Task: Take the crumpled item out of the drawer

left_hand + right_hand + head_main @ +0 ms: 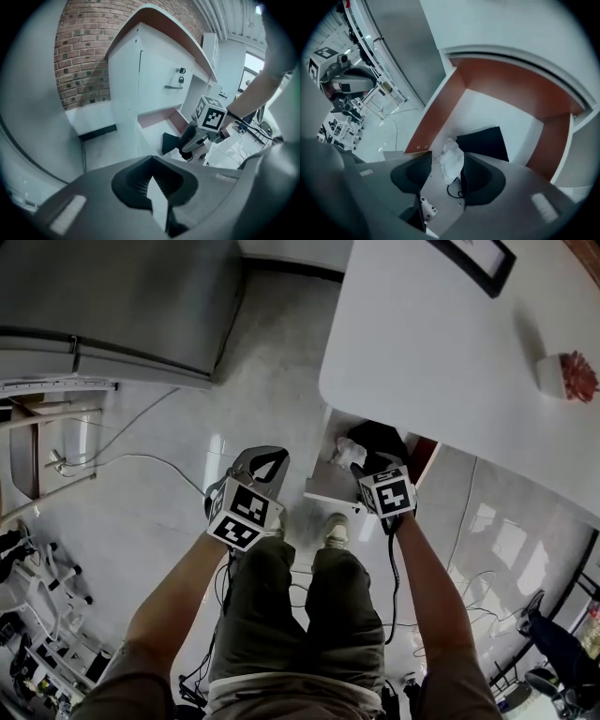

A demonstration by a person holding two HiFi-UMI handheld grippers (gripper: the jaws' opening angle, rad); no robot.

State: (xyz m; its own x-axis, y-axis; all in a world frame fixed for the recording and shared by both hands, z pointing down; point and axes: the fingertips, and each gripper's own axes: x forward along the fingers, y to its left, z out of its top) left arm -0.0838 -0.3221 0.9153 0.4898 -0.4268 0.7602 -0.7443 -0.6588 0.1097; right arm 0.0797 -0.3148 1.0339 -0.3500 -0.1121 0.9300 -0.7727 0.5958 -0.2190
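Worktop (422, 352): white, with a rounded corner, seen from above. It carried a black-framed flat item (473, 261) at the far edge, partly cut off, and a small white pot with a red plant (565, 376) near the right side, well apart from the frame.
Floor (169, 521): pale glossy tiles. Thin cables (122, 460) lay across it at left.
Drawer (323, 488): open beneath the worktop's edge. On its white bottom lay a crumpled white item (347, 452), just beside a flat black object (380, 439).

Office-lab — white desk (422, 352), brick wall (79, 61), loose floor cables (141, 455).
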